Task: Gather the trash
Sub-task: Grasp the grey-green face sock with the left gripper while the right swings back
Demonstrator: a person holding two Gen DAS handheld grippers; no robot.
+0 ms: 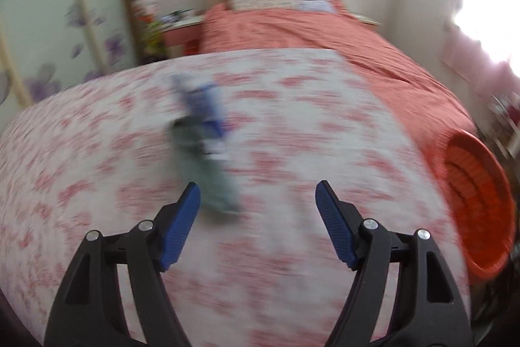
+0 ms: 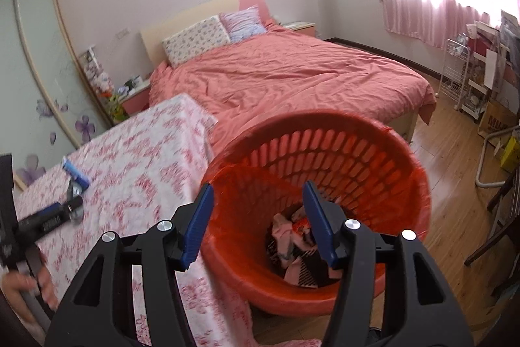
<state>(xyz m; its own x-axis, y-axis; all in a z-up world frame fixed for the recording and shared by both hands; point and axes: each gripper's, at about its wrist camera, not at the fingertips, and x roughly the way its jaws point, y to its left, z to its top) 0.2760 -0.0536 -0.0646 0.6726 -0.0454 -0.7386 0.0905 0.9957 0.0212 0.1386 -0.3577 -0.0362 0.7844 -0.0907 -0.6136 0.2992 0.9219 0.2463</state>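
A blurred blue and grey-green wrapper lies on the table with the pink floral cloth. My left gripper is open and empty just short of it, the wrapper by its left finger. The wrapper also shows in the right wrist view, with the left gripper beside it. My right gripper is open and empty above the red basket, which holds several crumpled wrappers. The basket also shows in the left wrist view.
A bed with a salmon cover stands behind the table. A wardrobe with flower prints is at left. Shelves and a chair stand at right on the wooden floor.
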